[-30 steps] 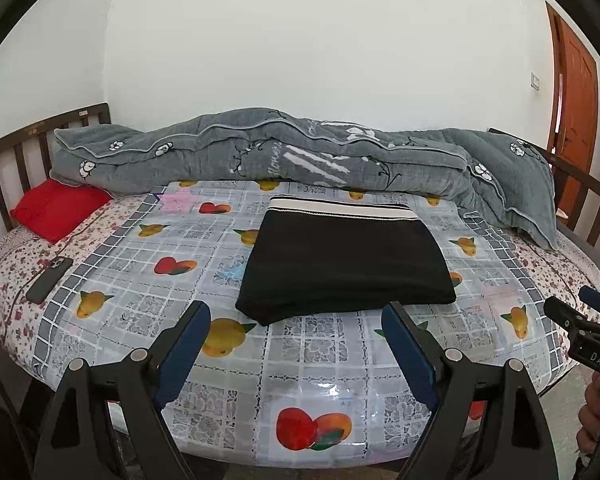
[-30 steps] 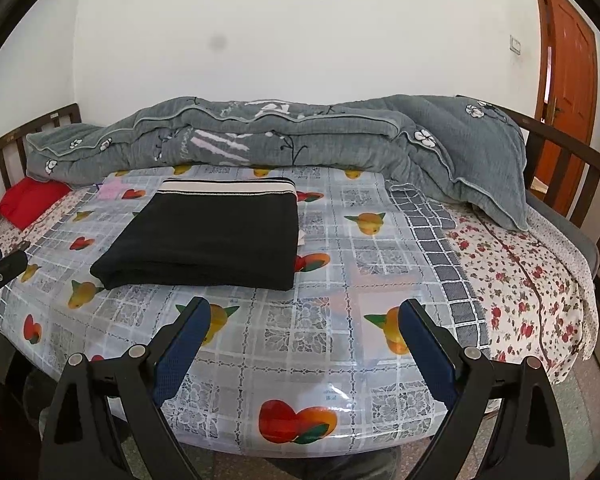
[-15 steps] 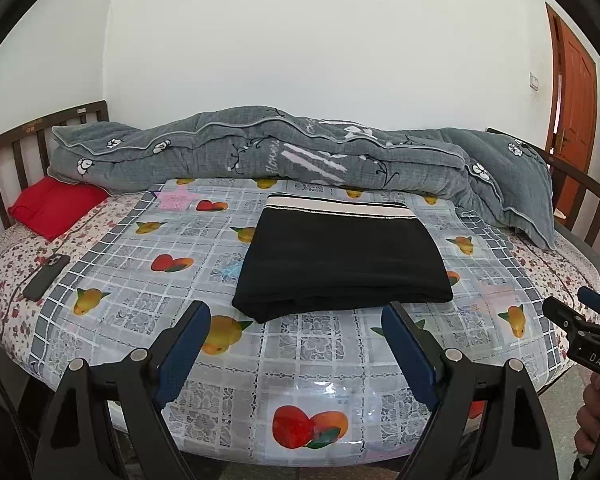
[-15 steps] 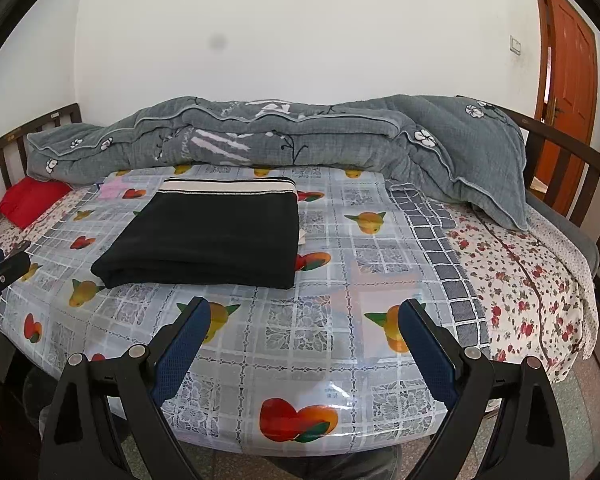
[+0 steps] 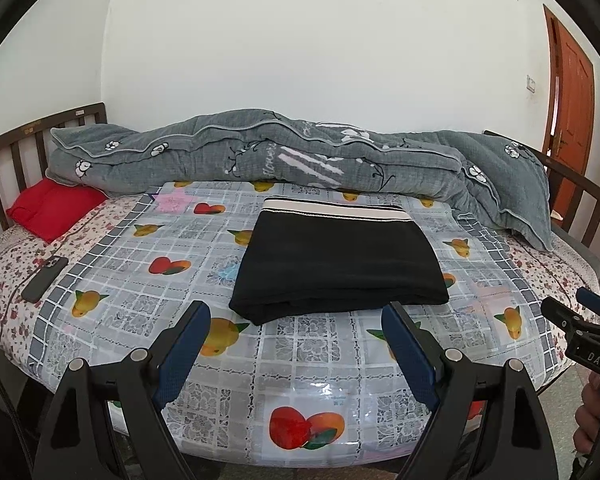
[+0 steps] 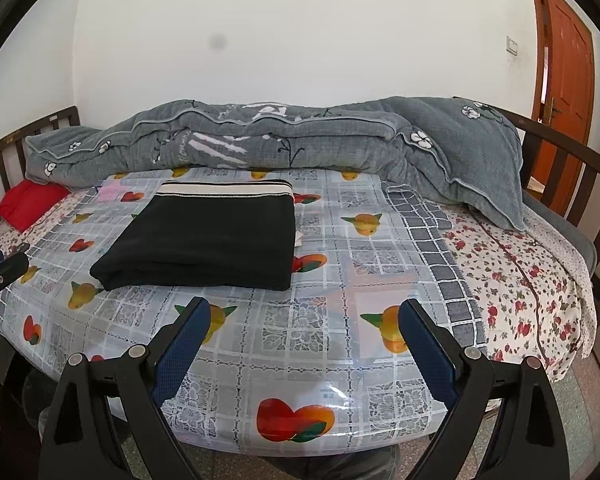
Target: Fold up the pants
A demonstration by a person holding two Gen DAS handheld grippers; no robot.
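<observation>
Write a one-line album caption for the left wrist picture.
Black pants lie folded on the fruit-print cover, beyond the open left gripper, with a grey quilt bunched behind.

1. The left camera looks across the bed from its near edge, toward the wall.
2. The right camera looks the same way, further right.
3. Both see the bed.
</observation>
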